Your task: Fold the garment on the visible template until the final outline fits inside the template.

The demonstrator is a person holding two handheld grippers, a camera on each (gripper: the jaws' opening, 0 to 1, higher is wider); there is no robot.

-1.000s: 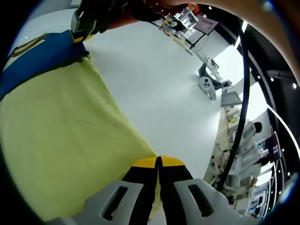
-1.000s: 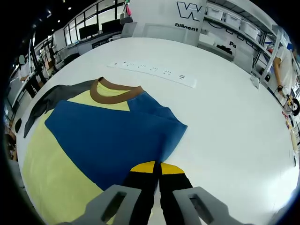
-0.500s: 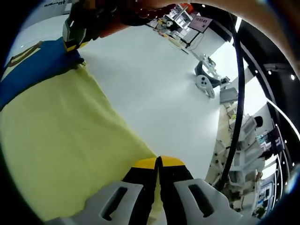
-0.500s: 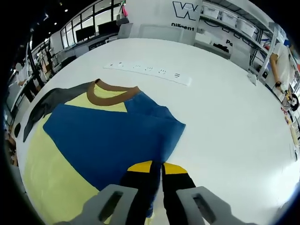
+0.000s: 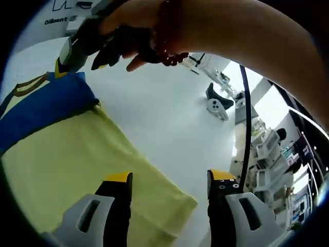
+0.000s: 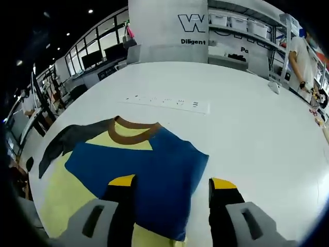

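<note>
showing my right gripper and left gripper, both spread and empty, hovering above the garment, its folded blue sleeve edge lying nearest my right.

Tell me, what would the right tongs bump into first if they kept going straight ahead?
Probably the blue folded part of the T-shirt, lying flat on the white table. The right tongs are open right above it, though how high is hard to judge.

We see the garment, a yellow tee with brown collar, lying flat on the white table, blue sleeve folded across its chest; a dark patch beside it is possibly the template.
</note>
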